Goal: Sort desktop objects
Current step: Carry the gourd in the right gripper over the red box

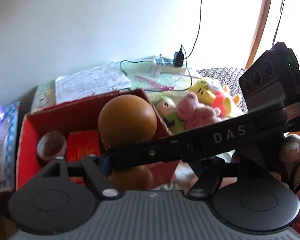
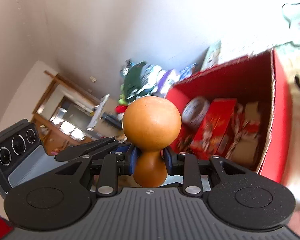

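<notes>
Gourd (image 2: 151, 138) is sitting upright, its waist pinched by the right gripper (image 2: 150, 160), hanging just left of the red box (image 2: 280, 120).

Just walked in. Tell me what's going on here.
A person is sorting desk clutter with a handheld tool in each hand. The right tool is shut on the narrow waist of an orange gourd, holding it at the open red box, which already contains a roll of tape and red packets. Whether the left tool is open or shut is hidden. Plush toys lie on the desk beyond the box.
</notes>
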The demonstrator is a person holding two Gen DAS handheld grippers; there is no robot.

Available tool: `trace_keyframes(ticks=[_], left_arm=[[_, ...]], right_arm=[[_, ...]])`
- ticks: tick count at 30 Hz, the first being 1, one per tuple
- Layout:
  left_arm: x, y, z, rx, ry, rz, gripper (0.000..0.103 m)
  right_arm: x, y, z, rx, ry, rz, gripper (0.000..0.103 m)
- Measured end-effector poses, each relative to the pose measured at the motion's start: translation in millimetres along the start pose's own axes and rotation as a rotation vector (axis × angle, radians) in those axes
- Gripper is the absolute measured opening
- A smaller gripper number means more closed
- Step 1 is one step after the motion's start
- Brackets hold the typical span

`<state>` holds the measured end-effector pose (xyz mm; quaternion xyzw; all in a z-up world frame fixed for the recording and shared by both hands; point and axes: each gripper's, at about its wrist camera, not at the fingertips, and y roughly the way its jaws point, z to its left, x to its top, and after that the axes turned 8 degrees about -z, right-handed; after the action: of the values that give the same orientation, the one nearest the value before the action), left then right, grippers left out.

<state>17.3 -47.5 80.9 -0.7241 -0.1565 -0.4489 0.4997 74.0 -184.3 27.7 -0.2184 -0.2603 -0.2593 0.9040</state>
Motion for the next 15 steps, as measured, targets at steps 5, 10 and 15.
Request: trace_keyframes(ticks=[5,10,15], left_arm=[[27.1,18.2,23.3,-0.080,0.023,-0.029,0.076],[45.2,41.1,44.0,-0.181,0.031,-0.045,0.084],[42.8,86.7,68.5,-0.298,-0.054,0.027,0.084]], right_arm=[[25.4,11.3,10.1,-0.101,-0.038,-0.057,0.031],[43.3,27.1,18.4,-0.218,-0.092,-0.089,0.031],[48.5,45.1,9.5,-0.396,-0.139,-0.035,0.031]])
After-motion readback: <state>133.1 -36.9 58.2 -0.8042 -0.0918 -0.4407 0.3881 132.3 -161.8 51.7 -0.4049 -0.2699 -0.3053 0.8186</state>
